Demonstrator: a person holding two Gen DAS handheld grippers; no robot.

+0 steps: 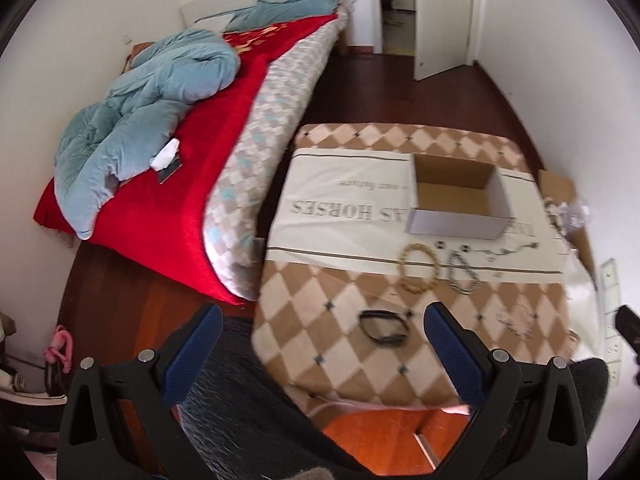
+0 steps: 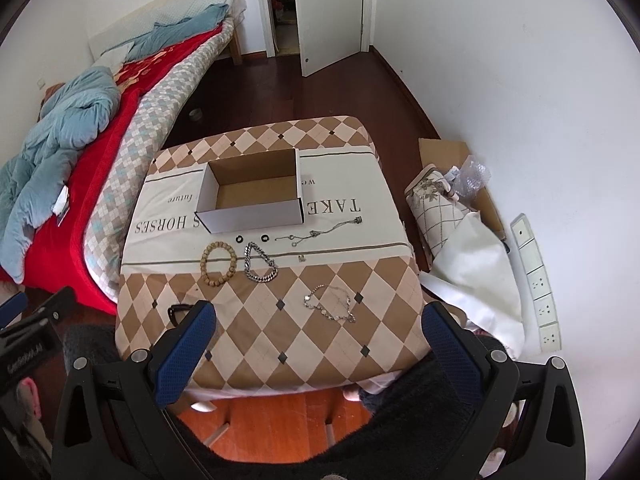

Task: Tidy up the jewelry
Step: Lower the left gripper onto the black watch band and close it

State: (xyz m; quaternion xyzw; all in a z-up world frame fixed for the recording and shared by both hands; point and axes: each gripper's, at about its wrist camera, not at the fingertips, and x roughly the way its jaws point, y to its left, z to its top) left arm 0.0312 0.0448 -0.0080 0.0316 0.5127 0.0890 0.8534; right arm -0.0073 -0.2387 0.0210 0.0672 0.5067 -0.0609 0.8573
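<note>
An empty cardboard box (image 2: 256, 196) (image 1: 460, 200) stands on the cloth-covered table (image 2: 280, 344) (image 1: 320, 280). In front of it lie a wooden bead bracelet (image 2: 218, 263) (image 1: 418, 267), a thick silver chain (image 2: 259, 262) (image 1: 462, 278), two small black rings (image 2: 239, 238), a thin chain (image 2: 320, 233) and a fine silver necklace (image 2: 330, 304). A black bracelet (image 1: 385, 328) (image 2: 176, 314) lies near the table's front left. My left gripper (image 1: 324, 320) hovers open above the front edge, beside the black bracelet. My right gripper (image 2: 318, 316) hangs open over the front edge, near the fine necklace.
A bed (image 1: 168, 152) with a red blanket and a blue quilt runs along the left. Bags, bubble wrap and cardboard (image 2: 460, 208) sit on the floor at the right by the wall. A power strip (image 2: 538, 280) lies there too. An open door (image 2: 328, 12) is at the back.
</note>
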